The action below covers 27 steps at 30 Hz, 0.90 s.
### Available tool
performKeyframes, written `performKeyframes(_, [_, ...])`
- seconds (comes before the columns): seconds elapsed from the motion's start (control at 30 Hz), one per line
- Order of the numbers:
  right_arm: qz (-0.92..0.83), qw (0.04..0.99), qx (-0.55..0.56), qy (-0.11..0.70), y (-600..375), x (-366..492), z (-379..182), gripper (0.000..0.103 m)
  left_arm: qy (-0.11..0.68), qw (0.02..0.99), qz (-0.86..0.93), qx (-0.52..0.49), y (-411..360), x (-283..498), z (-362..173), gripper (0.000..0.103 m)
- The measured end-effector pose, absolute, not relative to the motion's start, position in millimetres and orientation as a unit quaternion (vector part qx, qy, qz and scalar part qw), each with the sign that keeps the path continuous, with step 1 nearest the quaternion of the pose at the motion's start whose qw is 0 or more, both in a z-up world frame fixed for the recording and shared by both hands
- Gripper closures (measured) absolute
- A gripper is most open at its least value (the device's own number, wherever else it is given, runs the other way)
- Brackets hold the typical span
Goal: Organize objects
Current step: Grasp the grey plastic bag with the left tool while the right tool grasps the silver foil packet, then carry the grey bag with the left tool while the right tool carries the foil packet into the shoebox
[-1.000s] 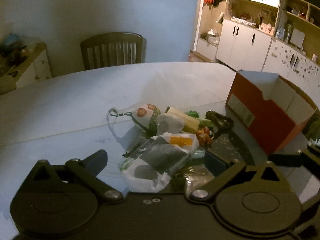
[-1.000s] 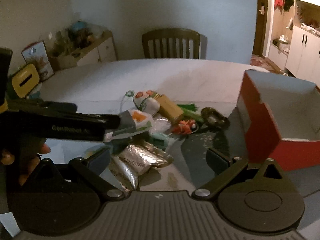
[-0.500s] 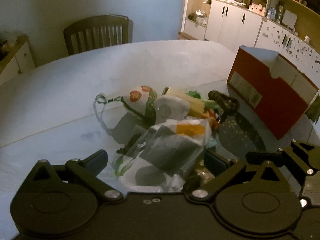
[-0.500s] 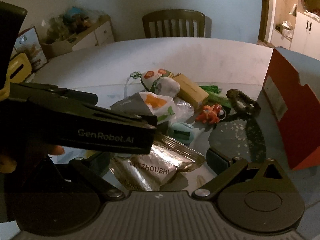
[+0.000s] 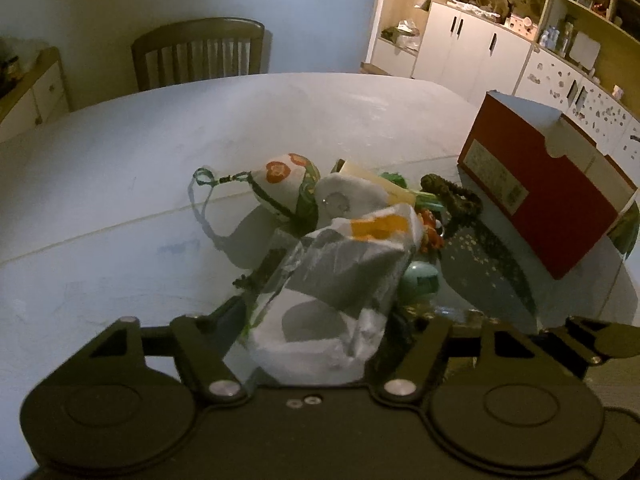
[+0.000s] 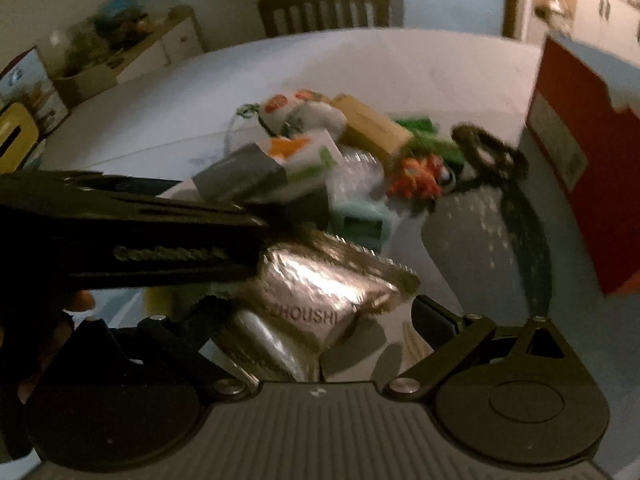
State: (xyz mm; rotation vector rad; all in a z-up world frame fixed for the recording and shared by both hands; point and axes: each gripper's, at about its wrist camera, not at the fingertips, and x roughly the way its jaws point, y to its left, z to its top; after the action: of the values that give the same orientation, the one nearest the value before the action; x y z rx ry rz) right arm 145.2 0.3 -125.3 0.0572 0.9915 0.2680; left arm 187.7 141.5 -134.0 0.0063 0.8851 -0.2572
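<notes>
The left gripper (image 5: 316,312) is closing around a plastic-wrapped packet (image 5: 332,292), its fingertips hidden behind it. The right gripper (image 6: 320,316) gapes over a blurred foil pouch (image 6: 320,292) at lower centre.

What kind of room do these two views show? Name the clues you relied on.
Most likely a home dining area beside a kitchen. A large pale table has a wooden dining chair at its far side, and white cupboards with cluttered open shelves line the wall behind.
</notes>
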Motion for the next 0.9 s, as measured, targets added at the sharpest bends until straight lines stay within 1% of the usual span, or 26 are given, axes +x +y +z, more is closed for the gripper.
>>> performKeyframes(0.07, [0.126,0.868,0.036,0.480,-1.6,144.1,-127.2,0.003,0.426,0.896,-0.125,0.003,142.1,185.1,-133.4,0.038])
performKeyframes(0.13, [0.129,0.866,0.042,0.481,-2.3,143.5,-126.7,0.011,0.427,0.896,-0.122,-0.001,143.4,184.0,-133.0,0.040])
performKeyframes(0.17, [0.130,0.865,0.044,0.482,-2.6,143.6,-126.1,0.012,0.427,0.896,-0.121,-0.002,143.9,183.4,-132.8,0.041])
performKeyframes(0.23, [0.137,0.861,0.051,0.487,-2.8,144.6,-124.9,0.021,0.425,0.897,-0.120,-0.005,145.0,181.2,-132.0,0.042])
performKeyframes(0.27, [0.141,0.859,0.054,0.489,-3.0,144.7,-124.3,0.022,0.425,0.897,-0.120,-0.007,145.8,180.1,-131.7,0.043])
performKeyframes(0.3, [0.145,0.858,0.055,0.489,-2.9,144.6,-123.2,0.028,0.425,0.897,-0.119,-0.010,146.7,179.2,-131.2,0.047])
performKeyframes(0.33, [0.149,0.857,0.056,0.490,-2.5,144.3,-122.3,0.036,0.426,0.897,-0.118,-0.015,147.9,178.3,-130.5,0.048])
performKeyframes(0.37, [0.154,0.856,0.057,0.490,-2.5,143.8,-121.6,0.040,0.427,0.897,-0.117,-0.021,149.5,177.5,-129.9,0.049])
performKeyframes(0.4, [0.156,0.855,0.058,0.491,-2.6,143.5,-120.7,0.041,0.427,0.896,-0.116,-0.028,151.4,176.8,-129.0,0.050])
performKeyframes(0.43, [0.155,0.855,0.057,0.491,-2.6,143.1,-119.9,0.045,0.427,0.896,-0.116,-0.032,152.8,176.2,-128.1,0.052])
performKeyframes(0.53, [0.156,0.854,0.061,0.493,-6.2,142.3,-119.0,0.051,0.422,0.898,-0.115,-0.038,155.0,171.9,-125.3,0.054])
performKeyframes(0.63, [0.156,0.853,0.065,0.494,-10.7,140.5,-115.7,0.053,0.421,0.898,-0.114,-0.052,157.4,167.8,-122.1,0.056])
performKeyframes(0.9, [0.161,0.866,0.062,0.469,-24.4,130.8,-89.4,0.055,0.405,0.904,-0.113,-0.082,157.2,152.4,-93.5,0.056])
